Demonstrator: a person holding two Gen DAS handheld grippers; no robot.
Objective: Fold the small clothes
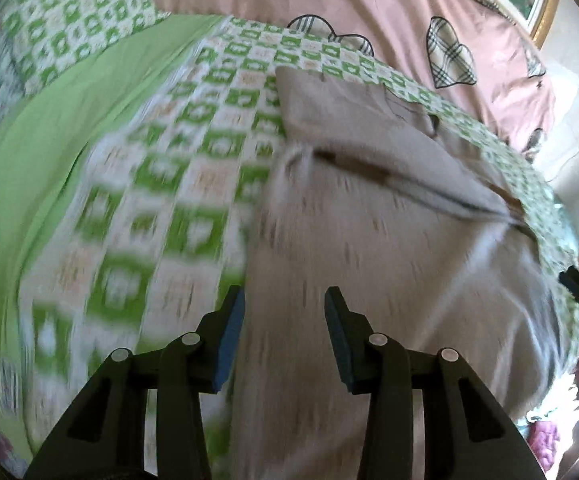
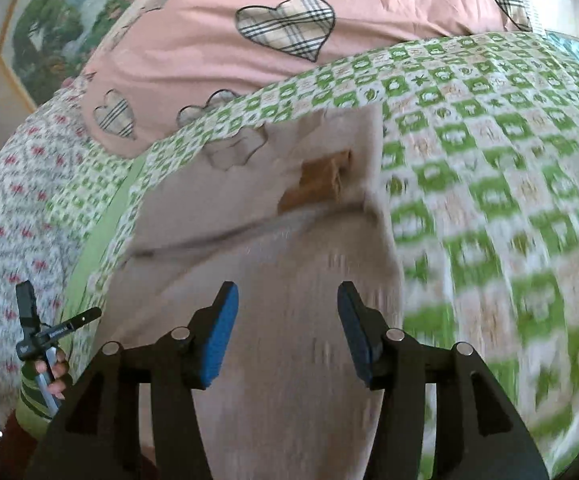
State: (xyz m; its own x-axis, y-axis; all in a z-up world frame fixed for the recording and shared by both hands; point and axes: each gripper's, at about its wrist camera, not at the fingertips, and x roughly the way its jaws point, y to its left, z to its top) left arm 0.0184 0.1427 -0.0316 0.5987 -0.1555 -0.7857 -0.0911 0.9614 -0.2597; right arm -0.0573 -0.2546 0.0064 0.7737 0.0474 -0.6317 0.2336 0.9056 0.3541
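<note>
While both of your grippers hang over the bed, the beige garment (image 1: 369, 184) lies spread on the green checked sheet (image 1: 193, 160), partly folded, with its far edge near the pink heart-print quilt (image 1: 389, 8). Your left gripper (image 1: 284, 336) has its blue pads apart with nothing between them, over the garment's near left edge. Your right gripper (image 2: 288, 334) is also spread wide and holds nothing, above the near part of the garment (image 2: 273, 240). Motion blur hides whether either touches the cloth
</note>
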